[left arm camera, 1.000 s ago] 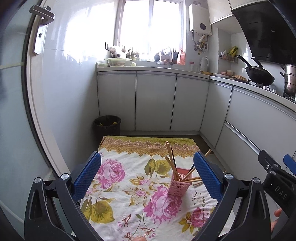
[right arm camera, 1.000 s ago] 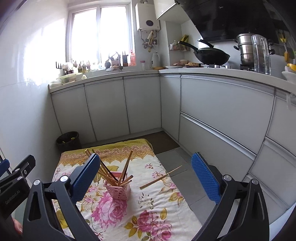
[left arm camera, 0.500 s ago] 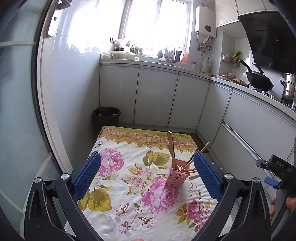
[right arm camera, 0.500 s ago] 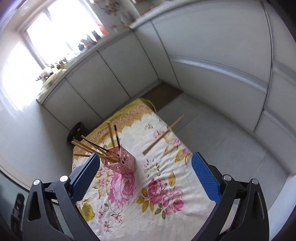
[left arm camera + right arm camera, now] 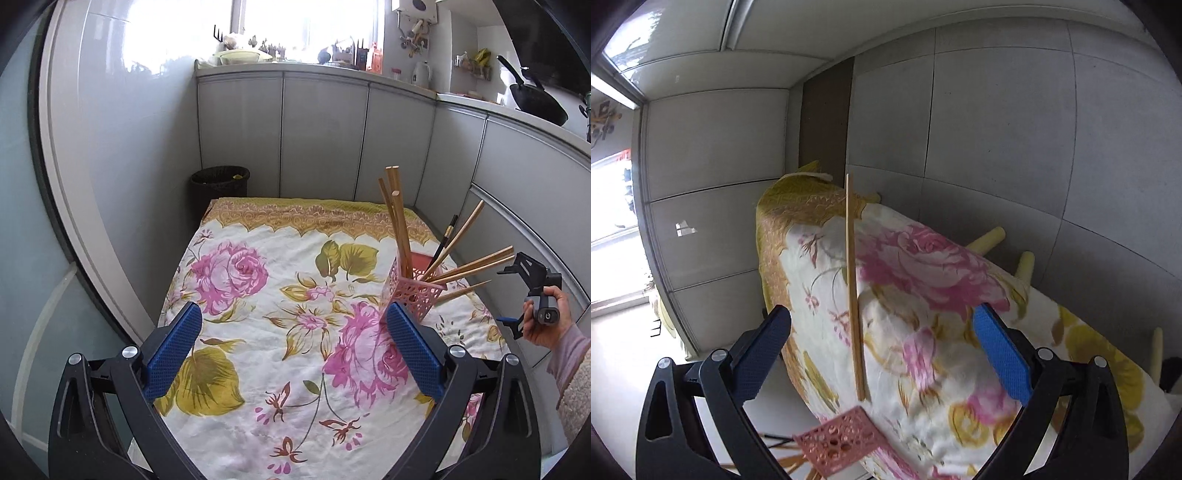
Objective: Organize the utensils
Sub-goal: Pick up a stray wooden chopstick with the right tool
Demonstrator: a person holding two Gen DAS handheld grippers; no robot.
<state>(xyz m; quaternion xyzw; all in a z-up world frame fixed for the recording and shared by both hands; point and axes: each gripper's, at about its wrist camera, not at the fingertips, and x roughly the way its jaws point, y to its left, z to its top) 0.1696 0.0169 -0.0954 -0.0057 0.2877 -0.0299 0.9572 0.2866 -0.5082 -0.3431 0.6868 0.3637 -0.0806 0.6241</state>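
A pink perforated holder [image 5: 413,291] stands on the floral cloth [image 5: 280,295] at the right and holds several wooden chopsticks [image 5: 397,221] fanned out, plus one dark one. My left gripper [image 5: 291,350] hovers open over the cloth, left of the holder, with nothing between its fingers. In the right wrist view, which is rolled and tipped down, one loose chopstick [image 5: 854,295] lies on the cloth [image 5: 942,295]. My right gripper [image 5: 882,350] is open just above it, straddling its near end. The holder's rim [image 5: 838,443] shows at the bottom edge.
A hand [image 5: 546,325] holds the right gripper's handle at the table's right edge. A black bin [image 5: 219,184] stands on the floor beyond the table, against grey cabinets [image 5: 325,129]. A wok [image 5: 539,103] sits on the counter. Pale table legs [image 5: 986,240] and floor tiles show beneath.
My right gripper has tipped down and rolled, closing in over the loose chopstick. My left gripper has dipped and come nearer the cloth. Both stay open.
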